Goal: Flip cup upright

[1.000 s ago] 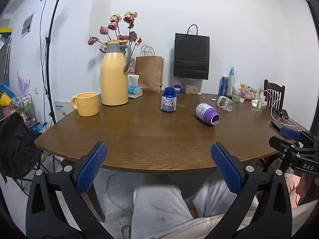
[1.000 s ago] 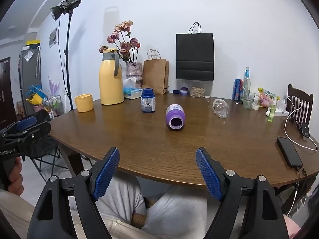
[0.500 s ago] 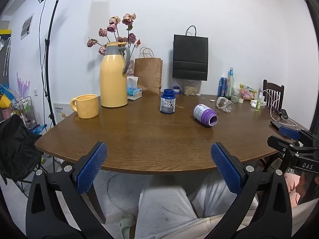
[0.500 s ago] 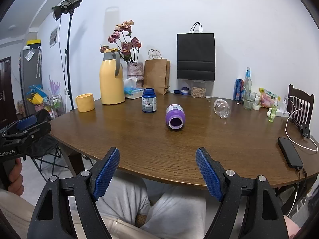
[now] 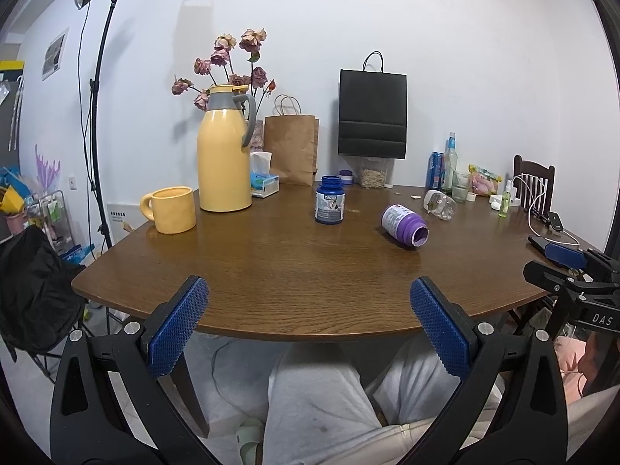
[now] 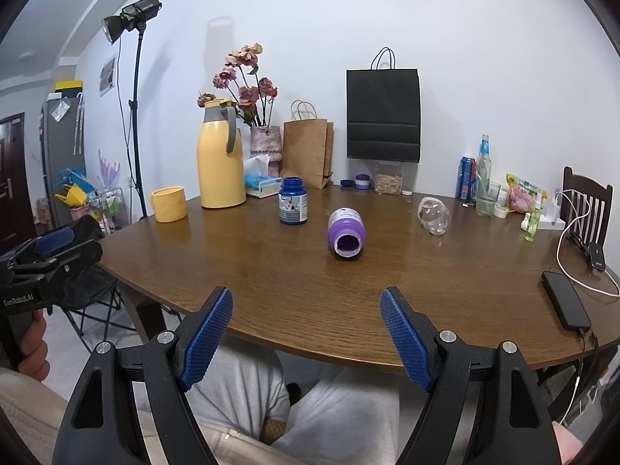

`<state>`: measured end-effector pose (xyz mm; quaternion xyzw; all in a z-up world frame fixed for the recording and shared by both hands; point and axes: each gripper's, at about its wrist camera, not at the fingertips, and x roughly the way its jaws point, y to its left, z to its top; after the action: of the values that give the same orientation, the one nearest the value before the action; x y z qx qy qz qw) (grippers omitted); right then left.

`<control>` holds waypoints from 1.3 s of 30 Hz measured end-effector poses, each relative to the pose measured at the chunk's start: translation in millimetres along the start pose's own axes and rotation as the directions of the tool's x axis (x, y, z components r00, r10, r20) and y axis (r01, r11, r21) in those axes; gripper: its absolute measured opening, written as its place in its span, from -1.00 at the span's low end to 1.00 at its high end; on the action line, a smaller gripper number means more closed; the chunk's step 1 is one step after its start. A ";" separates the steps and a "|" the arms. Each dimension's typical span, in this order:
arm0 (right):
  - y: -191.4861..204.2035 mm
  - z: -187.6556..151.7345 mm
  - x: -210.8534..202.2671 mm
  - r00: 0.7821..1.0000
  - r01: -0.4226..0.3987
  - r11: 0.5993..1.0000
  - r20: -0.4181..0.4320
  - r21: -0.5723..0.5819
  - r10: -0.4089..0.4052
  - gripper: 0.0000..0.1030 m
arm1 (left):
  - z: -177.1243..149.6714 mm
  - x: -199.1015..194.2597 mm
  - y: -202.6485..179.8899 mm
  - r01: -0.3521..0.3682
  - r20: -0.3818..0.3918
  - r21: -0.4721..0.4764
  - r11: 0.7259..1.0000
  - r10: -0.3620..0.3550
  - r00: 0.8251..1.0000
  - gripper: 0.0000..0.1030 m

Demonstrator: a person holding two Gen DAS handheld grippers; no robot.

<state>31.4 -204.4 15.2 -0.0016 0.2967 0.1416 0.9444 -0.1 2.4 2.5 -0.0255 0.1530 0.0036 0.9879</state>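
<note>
A purple cup lies on its side in the middle of the round wooden table, its open mouth facing me. In the left wrist view the purple cup lies right of centre. My right gripper is open and empty, held before the table's near edge, in line with the cup. My left gripper is open and empty, also before the near edge, left of the cup. The right gripper also shows at the right edge of the left wrist view.
A blue bottle stands just left of and behind the cup. A clear glass jar lies on its side to the right. A yellow mug, a yellow thermos, paper bags and bottles stand at the back. A phone lies at the right edge.
Both grippers have risen and tilted slightly, so the table sits a little lower in view. The cup has not moved. Both jaws stay open.
</note>
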 end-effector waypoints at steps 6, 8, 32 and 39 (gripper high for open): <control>2.5 3.0 1.6 1.000 -0.004 1.000 0.005 -0.018 0.004 0.62 | -1.9 -0.5 -0.3 -0.001 0.001 -0.002 1.000 0.001 1.000 1.00; 2.2 3.0 2.1 1.000 -0.010 1.000 0.005 -0.016 0.010 0.62 | -2.4 -0.7 0.5 -0.003 0.002 -0.004 1.000 0.003 1.000 1.00; 4.3 1.0 1.6 1.000 -0.013 1.000 0.000 -0.021 0.013 0.62 | -1.7 0.9 0.8 -0.009 0.000 0.000 1.000 0.009 1.000 1.00; 5.7 1.3 0.6 1.000 -0.009 1.000 0.000 -0.027 0.009 0.62 | -2.8 1.2 0.8 -0.011 -0.002 0.000 1.000 0.011 1.000 1.00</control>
<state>31.0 -198.6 16.4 -0.0129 0.2946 0.1496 0.9437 0.2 3.0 -0.6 -0.0247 0.1540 0.0088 0.9877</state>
